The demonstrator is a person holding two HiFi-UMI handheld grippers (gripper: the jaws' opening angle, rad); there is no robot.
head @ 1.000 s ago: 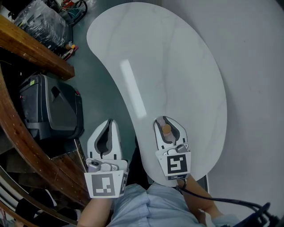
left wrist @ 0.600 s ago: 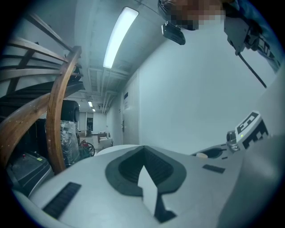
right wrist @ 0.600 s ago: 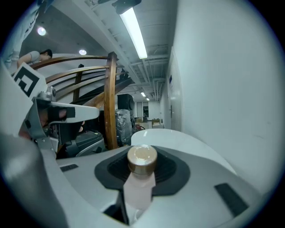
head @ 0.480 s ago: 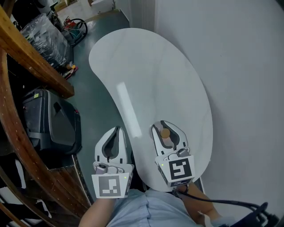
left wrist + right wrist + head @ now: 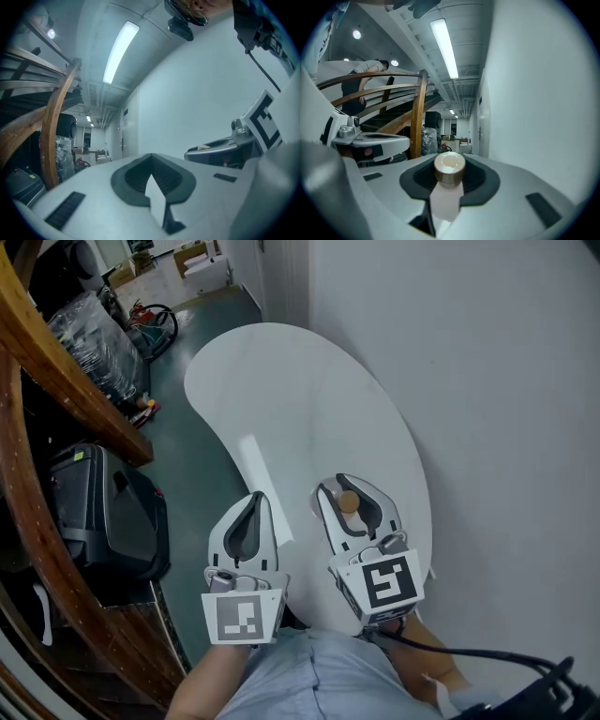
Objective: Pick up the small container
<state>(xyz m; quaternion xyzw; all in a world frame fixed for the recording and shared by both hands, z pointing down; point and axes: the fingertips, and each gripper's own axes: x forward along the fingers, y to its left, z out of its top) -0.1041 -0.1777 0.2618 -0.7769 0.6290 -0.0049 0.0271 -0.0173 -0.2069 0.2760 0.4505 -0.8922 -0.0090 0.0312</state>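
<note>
Surroundings: white wall point(image 5: 487, 381) on your right, dark floor point(image 5: 187, 427) on your left. A curved wooden stair rail point(image 5: 56, 362) runs along the far left, with a black case point(image 5: 103, 512) sitting on the floor under it.
Surface: white kidney-shaped table point(image 5: 309, 399) below you, set against the wall. Its top is bare as far as the head view shows.
Right gripper: your right gripper point(image 5: 348, 488) is pinching the small container point(image 5: 348, 502). The jaws are drawn partway in, and the dark pads press on its pale body just below the tan cap.
Container position: between the right jaws, over the near end of the table, with the cap end standing proud of the pads. The right gripper view shows only room and ceiling behind it and no table top, so it reads as lifted clear rather than resting.
Left gripper: your left gripper point(image 5: 254, 501) has its jaws pressed together at the tips, with nothing between them. It is held just beside the right one, near the table's left edge, and takes no part in the grasp.
Progress: the grasp is made and the lift looks done. By my judgement the pick-up is essentially complete, and all that is left is to keep the pinch firm.
Count: one small container, one table, two grippers, one black case, one stair rail.
</note>
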